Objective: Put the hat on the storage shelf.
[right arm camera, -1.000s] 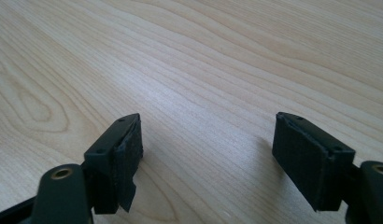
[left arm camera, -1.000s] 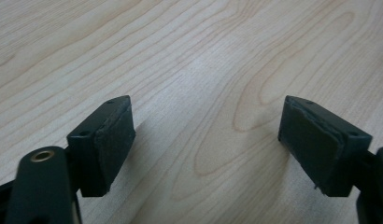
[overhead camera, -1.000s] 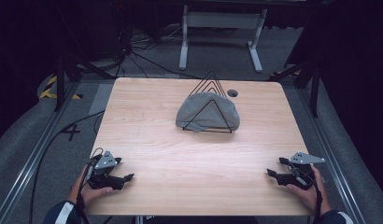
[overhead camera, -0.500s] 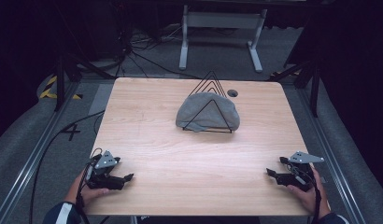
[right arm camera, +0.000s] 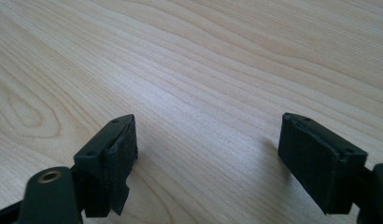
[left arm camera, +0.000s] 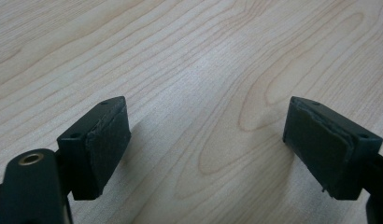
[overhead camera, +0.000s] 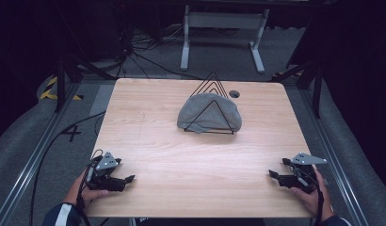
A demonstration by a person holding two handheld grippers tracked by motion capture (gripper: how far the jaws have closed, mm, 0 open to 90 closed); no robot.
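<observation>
We see a light wooden tabletop [overhead camera: 181,141] with a grey cloth [overhead camera: 209,113] lying toward its far middle, draped through a black wire rack [overhead camera: 211,101] of nested triangular frames that rises above it; a small round hole [overhead camera: 234,93] sits in the tabletop just beside the rack's far right. The left gripper [overhead camera: 127,179] rests low at the near left corner, held in the left hand [overhead camera: 87,190], well apart from the cloth. The right gripper [overhead camera: 272,175] sits at the near right corner in the right hand [overhead camera: 313,195]. In each gripper view we find the jaws spread wide with bare wood grain between them, gripping nothing. Cables [overhead camera: 148,59] trail across the dark floor beyond the tabletop.
</observation>
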